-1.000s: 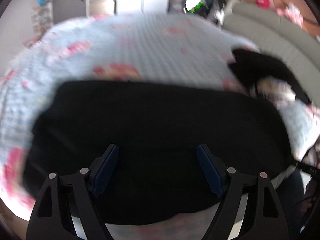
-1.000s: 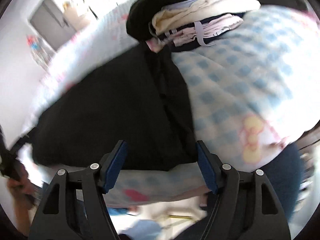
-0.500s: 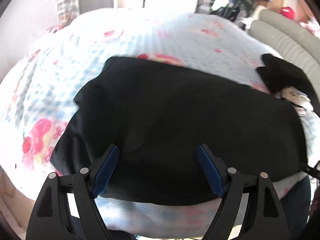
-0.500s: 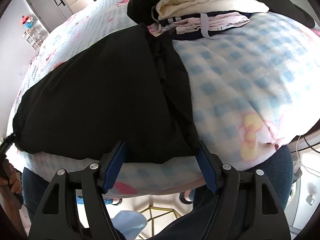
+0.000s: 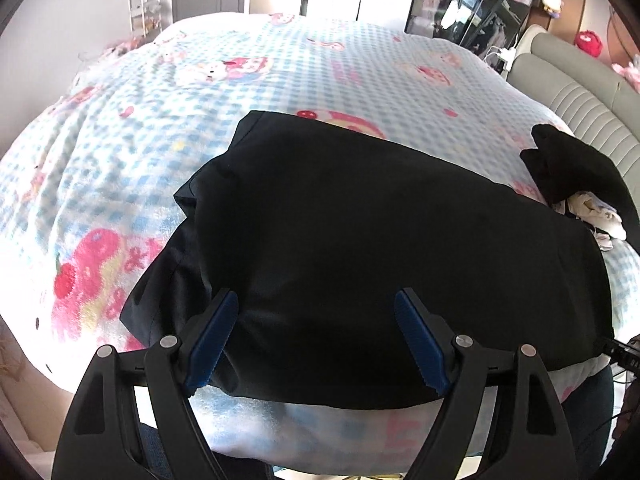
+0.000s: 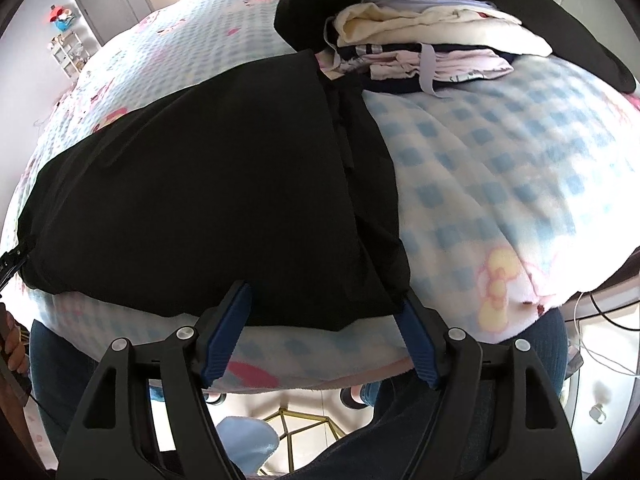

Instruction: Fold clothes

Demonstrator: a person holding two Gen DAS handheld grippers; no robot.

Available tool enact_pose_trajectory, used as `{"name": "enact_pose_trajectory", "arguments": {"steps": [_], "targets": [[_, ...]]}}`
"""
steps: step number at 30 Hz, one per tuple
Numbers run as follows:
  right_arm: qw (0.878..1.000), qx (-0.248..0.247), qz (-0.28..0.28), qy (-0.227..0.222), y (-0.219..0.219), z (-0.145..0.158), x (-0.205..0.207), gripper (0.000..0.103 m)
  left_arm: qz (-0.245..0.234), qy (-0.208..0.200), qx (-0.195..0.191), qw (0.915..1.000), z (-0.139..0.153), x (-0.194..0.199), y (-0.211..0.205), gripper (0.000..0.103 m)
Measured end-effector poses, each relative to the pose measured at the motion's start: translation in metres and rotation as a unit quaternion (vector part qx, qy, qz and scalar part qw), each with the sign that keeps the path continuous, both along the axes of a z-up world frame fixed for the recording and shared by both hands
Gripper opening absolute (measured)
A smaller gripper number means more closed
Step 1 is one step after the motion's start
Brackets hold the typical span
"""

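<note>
1. Bed (image 5: 360, 60) with blue-checked cartoon blanket, filling both views; grey padded headboard (image 5: 580, 92) at the far right of the left wrist view.
2. Black garment (image 5: 380, 232) spread flat on the near part of the bed, long axis running side to side along the near edge; already doubled at least once, judging by the layered edges on both ends.
3. Stack of folded clothes (image 6: 432, 52) beyond the garment's right end, touching or just beside it, partly draped by another black piece (image 6: 304, 4).
4. Left tongs (image 5: 316, 340) wide apart, nothing clamped, hovering over the garment's near hem toward its left end; loose left flap (image 5: 168, 280) just beside the left finger.
5. Right tongs (image 6: 324, 332) apart and opening further, nothing between the pads, hovering at the garment's near right corner (image 6: 384, 292); right finger just over that corner.
6. Key relation: garment lies directly ahead of and below both tongs, each nearer its own end; next fold likely needs a pinch on each near corner, then a carry across the long axis. Contact not yet made, as far as visible.
</note>
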State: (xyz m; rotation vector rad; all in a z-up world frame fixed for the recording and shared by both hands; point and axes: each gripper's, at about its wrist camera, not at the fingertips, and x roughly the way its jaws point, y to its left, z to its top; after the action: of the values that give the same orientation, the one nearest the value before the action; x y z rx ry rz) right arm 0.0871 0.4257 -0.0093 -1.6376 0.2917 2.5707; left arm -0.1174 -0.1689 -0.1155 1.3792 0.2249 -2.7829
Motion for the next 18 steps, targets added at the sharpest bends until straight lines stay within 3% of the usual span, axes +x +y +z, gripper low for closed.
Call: {"name": "enact_pose_trajectory", "arguments": {"steps": [6, 11, 14, 18], "targets": [[1.000, 0.012, 0.006, 0.023, -0.001, 0.022, -0.007, 0.074, -0.010, 0.028, 0.002, 0.9996, 0.016, -0.003, 0.001, 0.082], [0.998, 0.020, 0.025, 0.057, -0.009, 0.036, -0.024, 0.076, 0.008, -0.028, 0.013, 0.9995, -0.013, -0.024, -0.013, 0.082], [0.998, 0.025, 0.042, 0.050, -0.018, 0.037, -0.036, 0.075, 0.001, -0.035, 0.000, 0.9994, -0.012, -0.025, -0.011, 0.082], [0.994, 0.005, 0.087, 0.068, -0.029, 0.063, -0.050, 0.080, -0.008, -0.018, -0.037, 0.9991, 0.006, -0.024, -0.005, 0.082]]}}
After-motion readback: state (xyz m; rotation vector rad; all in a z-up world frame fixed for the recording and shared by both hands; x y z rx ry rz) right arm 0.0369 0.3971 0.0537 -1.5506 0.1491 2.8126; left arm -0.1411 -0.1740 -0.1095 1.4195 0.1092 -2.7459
